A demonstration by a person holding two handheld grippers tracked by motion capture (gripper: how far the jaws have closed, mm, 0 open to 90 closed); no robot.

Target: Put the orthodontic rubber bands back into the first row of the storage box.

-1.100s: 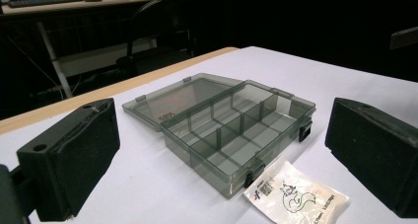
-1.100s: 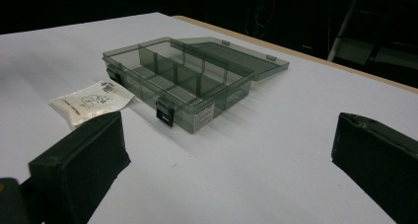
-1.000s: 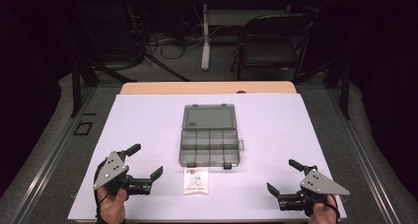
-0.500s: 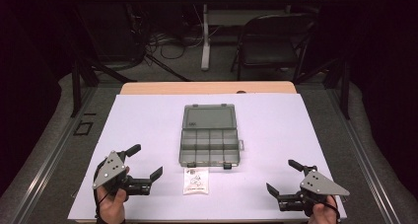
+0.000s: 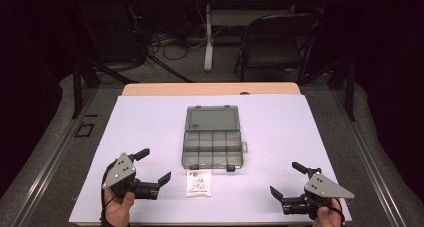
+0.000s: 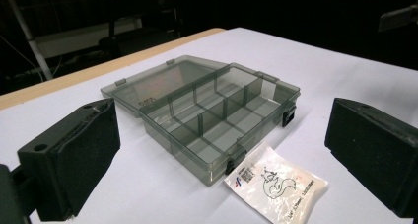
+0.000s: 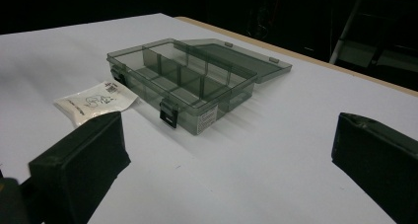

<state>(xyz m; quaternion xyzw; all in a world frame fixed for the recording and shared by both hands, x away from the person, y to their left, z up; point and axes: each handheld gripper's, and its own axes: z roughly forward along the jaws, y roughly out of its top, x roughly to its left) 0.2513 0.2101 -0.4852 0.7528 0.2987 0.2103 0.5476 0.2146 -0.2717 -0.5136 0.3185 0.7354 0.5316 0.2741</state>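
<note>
Packet (image 5: 198, 182), small, white and printed, lies flat on the tabletop (image 5: 150, 122) just in front of the near edge of the open organiser box (image 5: 213, 147), between the two tools and closer to the left one.

Left tool (image 5: 153, 166) rests low at the near left of the tabletop, held in a hand (image 5: 119, 207), its jaws wide apart and empty; in the left gripper view the packet (image 6: 276, 183) sits just ahead between the two black pads, slightly to the right. Right tool (image 5: 290, 179) rests at the near right, also spread open and holding nothing, well apart from the packet, which its own view places to the left beyond the left pad (image 7: 96, 101).

By its look, the packet is a thin plastic sachet: light, limp and somewhat slick, likely to buckle or slide on the white sheet instead of lifting cleanly. A pinch across one short edge or a corner, with one jaw slid under the rim, seems the safest hold; squeezing the middle could crush whatever is inside, which cannot be made out.

Beyond it, the box (image 6: 217, 118) is stiff smoky plastic with empty compartments, its lid (image 5: 211, 118) laid back flat on the far side, and two dark latches on the near wall close to the packet.
</note>
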